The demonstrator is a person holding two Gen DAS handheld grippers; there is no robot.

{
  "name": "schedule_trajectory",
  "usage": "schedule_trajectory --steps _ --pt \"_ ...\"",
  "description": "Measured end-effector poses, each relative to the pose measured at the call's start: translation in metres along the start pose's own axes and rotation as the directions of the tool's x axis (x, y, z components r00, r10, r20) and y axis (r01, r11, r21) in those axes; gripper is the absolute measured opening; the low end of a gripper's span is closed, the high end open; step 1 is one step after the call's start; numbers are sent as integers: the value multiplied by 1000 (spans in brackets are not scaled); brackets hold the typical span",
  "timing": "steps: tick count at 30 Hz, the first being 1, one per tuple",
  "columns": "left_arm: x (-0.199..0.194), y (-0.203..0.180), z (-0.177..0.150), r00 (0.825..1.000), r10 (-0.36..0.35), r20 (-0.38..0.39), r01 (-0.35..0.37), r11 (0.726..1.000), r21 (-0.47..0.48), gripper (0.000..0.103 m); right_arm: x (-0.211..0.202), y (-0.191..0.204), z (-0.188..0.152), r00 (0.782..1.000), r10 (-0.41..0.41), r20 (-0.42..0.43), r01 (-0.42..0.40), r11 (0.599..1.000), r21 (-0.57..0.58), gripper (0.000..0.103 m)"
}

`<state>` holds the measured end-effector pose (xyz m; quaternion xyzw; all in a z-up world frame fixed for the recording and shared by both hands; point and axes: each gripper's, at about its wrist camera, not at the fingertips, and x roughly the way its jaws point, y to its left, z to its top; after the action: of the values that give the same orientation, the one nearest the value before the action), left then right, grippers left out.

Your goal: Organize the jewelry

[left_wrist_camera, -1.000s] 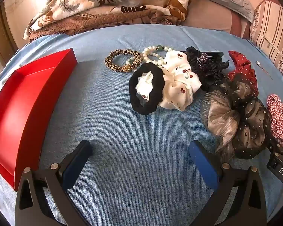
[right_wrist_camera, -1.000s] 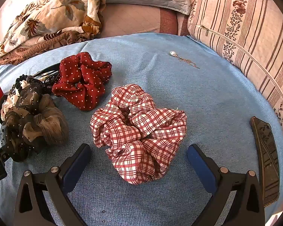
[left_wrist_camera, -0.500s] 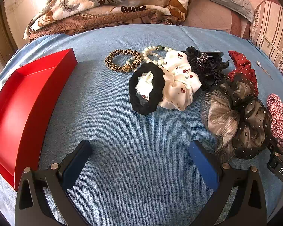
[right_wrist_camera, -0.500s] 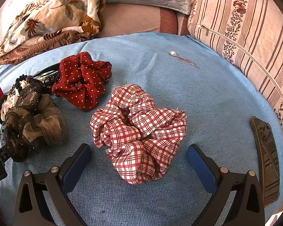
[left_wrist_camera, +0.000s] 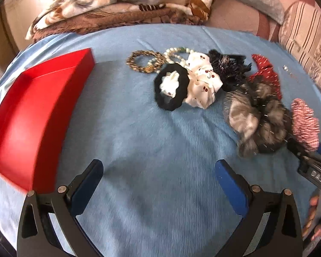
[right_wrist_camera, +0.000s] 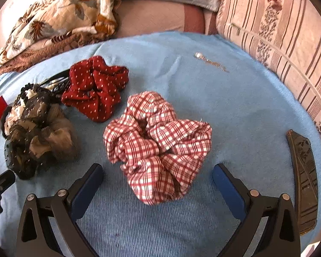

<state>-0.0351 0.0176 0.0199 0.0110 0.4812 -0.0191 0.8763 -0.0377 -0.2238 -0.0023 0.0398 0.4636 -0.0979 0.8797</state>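
A red tray [left_wrist_camera: 32, 115] lies at the left on the blue cloth. Hair pieces and bracelets lie in a row: a leopard bracelet [left_wrist_camera: 144, 61], pearl bracelets [left_wrist_camera: 176, 52], a black scrunchie [left_wrist_camera: 171, 87], a white cherry scrunchie [left_wrist_camera: 203, 85], a black claw clip [left_wrist_camera: 229, 66], a red dotted scrunchie [right_wrist_camera: 95, 87], a brown-black mesh scrunchie [right_wrist_camera: 36, 135] and a red plaid scrunchie [right_wrist_camera: 158, 145]. My left gripper [left_wrist_camera: 159, 184] is open and empty, well short of the black scrunchie. My right gripper [right_wrist_camera: 157, 186] is open, its fingers either side of the plaid scrunchie's near edge.
A small chain with a pearl [right_wrist_camera: 209, 61] lies at the far right of the cloth. A dark hair clip [right_wrist_camera: 303, 180] lies at the right edge. A floral quilt [left_wrist_camera: 117, 2] and a striped pillow [right_wrist_camera: 278, 25] border the cloth at the back.
Both views are now blurred and shifted slightly. The left gripper has drifted a little so the scene moves right. The right gripper has edged closer to the plaid scrunchie.
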Motion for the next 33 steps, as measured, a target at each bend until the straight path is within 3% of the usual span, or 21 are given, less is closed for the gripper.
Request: schedule_trajectory --steps 6,13,16,20,24,28,33 --pt "-61 19 -19 992 48 118 -42 998 -51 103 -24 4 -18 1000 6 -1 -6 1000 -31 103" --pt "-141 21 -30 946 82 313 -76 997 -33 103 -93 7 -42 989 -9 149 8 1000 10 102" --pt "-164 25 -31 927 93 365 -82 996 -46 103 -129 10 -43 971 -30 238 25 999 26 103" --pt "-195 32 -35 910 70 409 -56 997 -47 103 -175 21 -44 925 -47 378 46 999 10 103" --pt "-217 38 -37 887 63 457 -44 998 -52 103 -200 37 -42 906 -14 424 22 1000 -14 103" --pt "-225 44 -38 886 59 460 -39 998 -53 103 -209 49 -46 902 -3 431 19 999 -31 103" --pt "-220 52 -41 898 67 434 -46 997 -60 103 -212 57 -50 899 -13 438 31 999 -34 103"
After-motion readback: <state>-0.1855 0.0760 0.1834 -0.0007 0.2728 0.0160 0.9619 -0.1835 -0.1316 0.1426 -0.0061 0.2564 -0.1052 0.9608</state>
